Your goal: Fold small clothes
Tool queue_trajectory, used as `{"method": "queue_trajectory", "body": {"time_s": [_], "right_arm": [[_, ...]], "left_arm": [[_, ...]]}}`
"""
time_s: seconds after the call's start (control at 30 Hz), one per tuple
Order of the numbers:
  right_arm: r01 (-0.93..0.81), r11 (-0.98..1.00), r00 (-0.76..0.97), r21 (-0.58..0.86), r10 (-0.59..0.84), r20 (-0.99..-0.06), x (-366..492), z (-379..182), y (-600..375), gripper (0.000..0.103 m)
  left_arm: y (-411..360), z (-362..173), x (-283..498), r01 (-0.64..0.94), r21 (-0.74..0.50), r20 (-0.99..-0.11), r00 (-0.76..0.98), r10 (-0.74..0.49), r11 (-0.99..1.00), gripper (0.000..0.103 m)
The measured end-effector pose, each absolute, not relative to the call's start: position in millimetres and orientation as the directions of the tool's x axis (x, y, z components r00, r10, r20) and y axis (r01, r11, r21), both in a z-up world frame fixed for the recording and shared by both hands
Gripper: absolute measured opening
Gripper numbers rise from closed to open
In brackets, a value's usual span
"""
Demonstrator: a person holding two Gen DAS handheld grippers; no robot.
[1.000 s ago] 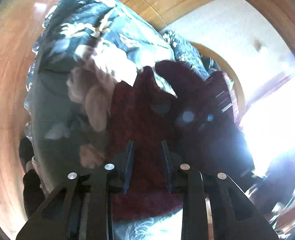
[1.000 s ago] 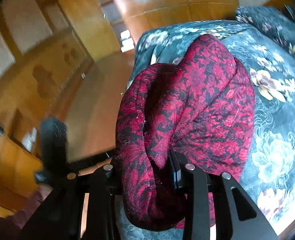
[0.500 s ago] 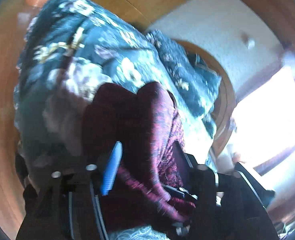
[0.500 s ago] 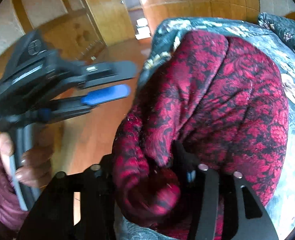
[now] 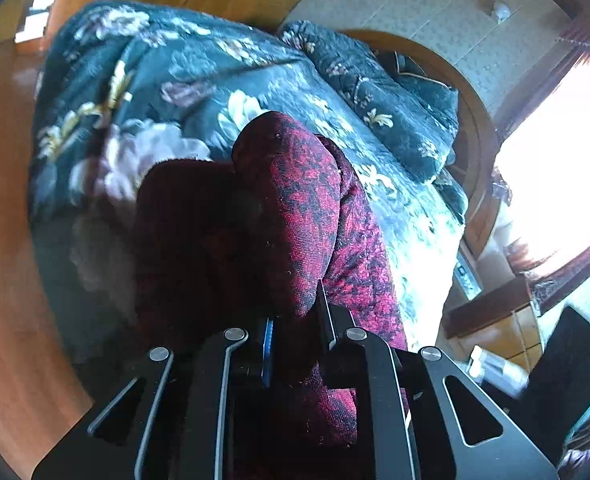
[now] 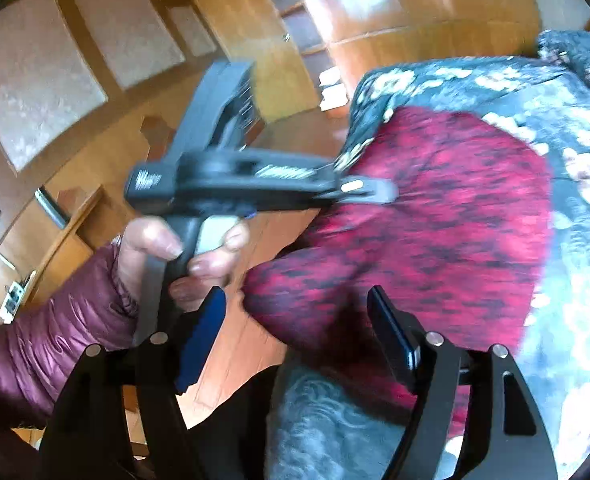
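A dark red patterned garment (image 5: 307, 216) lies bunched on the floral bedspread (image 5: 183, 76). My left gripper (image 5: 295, 320) is shut on a fold of the garment at its near end. In the right wrist view the same garment (image 6: 447, 216) spreads over the bedspread (image 6: 575, 152). My right gripper (image 6: 295, 320) is open, its jaws wide apart, with the garment's near edge between and just beyond them, not pinched. The left gripper (image 6: 359, 188), held by a hand, also shows in the right wrist view at the garment's left edge.
The bed's near edge drops to a wooden floor (image 6: 231, 344). A floral pillow (image 5: 395, 96) lies by the round wooden headboard (image 5: 479, 152). A bright window (image 5: 555, 168) is at the right. Wooden wall panels (image 6: 95, 52) and shelves stand beyond the floor.
My right gripper has opened and let go of the garment. My left gripper has closed on a fold of it and shifted toward its left edge.
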State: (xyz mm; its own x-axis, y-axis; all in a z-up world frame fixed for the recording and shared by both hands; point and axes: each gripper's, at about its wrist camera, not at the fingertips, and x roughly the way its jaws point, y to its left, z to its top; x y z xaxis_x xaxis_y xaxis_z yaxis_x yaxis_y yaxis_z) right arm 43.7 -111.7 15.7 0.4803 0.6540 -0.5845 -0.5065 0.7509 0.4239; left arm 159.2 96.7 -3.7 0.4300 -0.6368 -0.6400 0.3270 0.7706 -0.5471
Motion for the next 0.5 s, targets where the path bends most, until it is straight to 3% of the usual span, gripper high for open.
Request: {"method": "queue_trajectory", "body": {"time_s": [0.23,0.4,0.5], "right_arm": [[-0.394,0.861,0.584,0.322,0.505,-0.635,73,7,-123,0.074],[-0.371,0.904,0.563,0.212,0.4,-0.723,96,-32,-96,0.073],[-0.364,0.922,0.586,0.131,0.336,-0.737,92,-59,-88,0.074]], "left_arm": [[122,-20,150,0.254,-0.487,-0.69,0.474,-0.547,0.835,0.016],[110,-44,148,0.225,-0.315,-0.771,0.505,-0.387,0.922,0.019],[106,-54,143,0.2,-0.266,-0.775,0.537,-0.332,0.943,0.022]]}}
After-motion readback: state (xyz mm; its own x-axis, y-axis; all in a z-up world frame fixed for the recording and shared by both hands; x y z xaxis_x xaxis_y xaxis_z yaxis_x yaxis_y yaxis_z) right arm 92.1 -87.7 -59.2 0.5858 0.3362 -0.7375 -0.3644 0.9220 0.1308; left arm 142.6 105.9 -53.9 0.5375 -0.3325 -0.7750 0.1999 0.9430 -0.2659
